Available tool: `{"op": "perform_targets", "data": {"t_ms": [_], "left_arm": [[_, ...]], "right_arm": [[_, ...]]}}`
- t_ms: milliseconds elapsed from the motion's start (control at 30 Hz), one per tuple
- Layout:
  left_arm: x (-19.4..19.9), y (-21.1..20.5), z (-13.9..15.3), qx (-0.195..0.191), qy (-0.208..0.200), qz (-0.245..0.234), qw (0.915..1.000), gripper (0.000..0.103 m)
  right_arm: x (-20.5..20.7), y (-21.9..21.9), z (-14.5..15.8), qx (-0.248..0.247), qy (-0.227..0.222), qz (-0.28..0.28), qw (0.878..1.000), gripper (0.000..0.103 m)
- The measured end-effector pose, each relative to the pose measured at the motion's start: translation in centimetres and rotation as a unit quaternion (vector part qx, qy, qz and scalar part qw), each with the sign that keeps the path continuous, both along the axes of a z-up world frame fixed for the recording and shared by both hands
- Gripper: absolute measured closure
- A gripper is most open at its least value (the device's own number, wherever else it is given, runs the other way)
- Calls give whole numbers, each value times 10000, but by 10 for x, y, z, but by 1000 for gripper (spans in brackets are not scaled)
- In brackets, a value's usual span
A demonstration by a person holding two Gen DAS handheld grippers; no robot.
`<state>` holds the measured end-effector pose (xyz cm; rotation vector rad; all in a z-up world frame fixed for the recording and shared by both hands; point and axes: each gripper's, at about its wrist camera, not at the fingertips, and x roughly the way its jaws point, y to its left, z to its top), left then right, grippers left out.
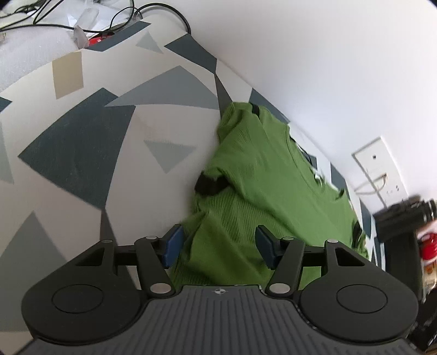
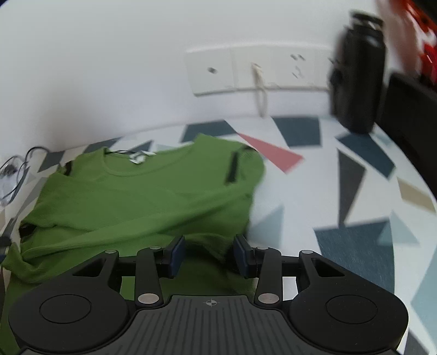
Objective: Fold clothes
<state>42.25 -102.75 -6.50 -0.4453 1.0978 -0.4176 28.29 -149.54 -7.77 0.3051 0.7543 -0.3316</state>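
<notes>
A green ribbed knit sweater [image 2: 142,196] lies spread on a table [image 2: 355,245] covered with a pattern of grey, dark blue, beige and pink triangles on white. It sits toward the back edge of the table, close to the white wall [image 2: 109,68], with its round neckline [image 2: 128,169] facing the wall. A small white tag [image 2: 137,157] shows inside the collar; any writing on it is too small and blurred to read. Short black trim strips mark the shoulders [image 2: 232,168], and a black cuff [image 1: 209,185] shows on a sleeve folded in across the body in the left wrist view.

The left gripper [image 1: 217,247] hangs over the lower part of the sweater with its blue pads [image 1: 172,247] well apart; green fabric lies beneath the gap, not pinched by either pad, so the jaws are released. The right gripper [image 2: 209,255] hovers over the sweater's lower right corner, its blue pads [image 2: 176,255] standing apart at a narrower gap, with cloth seen between and below them but no pad pressing on it.

On the wall behind the sweater is a white socket panel [image 2: 245,71] with a pale cord [image 2: 259,90] hanging from it. To the right stands a dark bottle [image 2: 355,82], and beside it something red and white [image 2: 420,32] whose print is blurred beyond reading. Black cables [image 1: 82,16] lie at the far end of the table in the left wrist view.
</notes>
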Motion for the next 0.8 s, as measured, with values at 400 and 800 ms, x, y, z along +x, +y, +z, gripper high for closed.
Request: {"op": "perform_targets", "data": {"t_ms": [400,800], "left_arm": [[-23,13,1,-134,-306,-178,9993,94],[-45,30,3,131,-833,-540,9950,96]], "right_arm": [[66,119,-15,-1471,-11,3038,9413,63],[102,93,-2,-518,-195,2605,9639,89]]}}
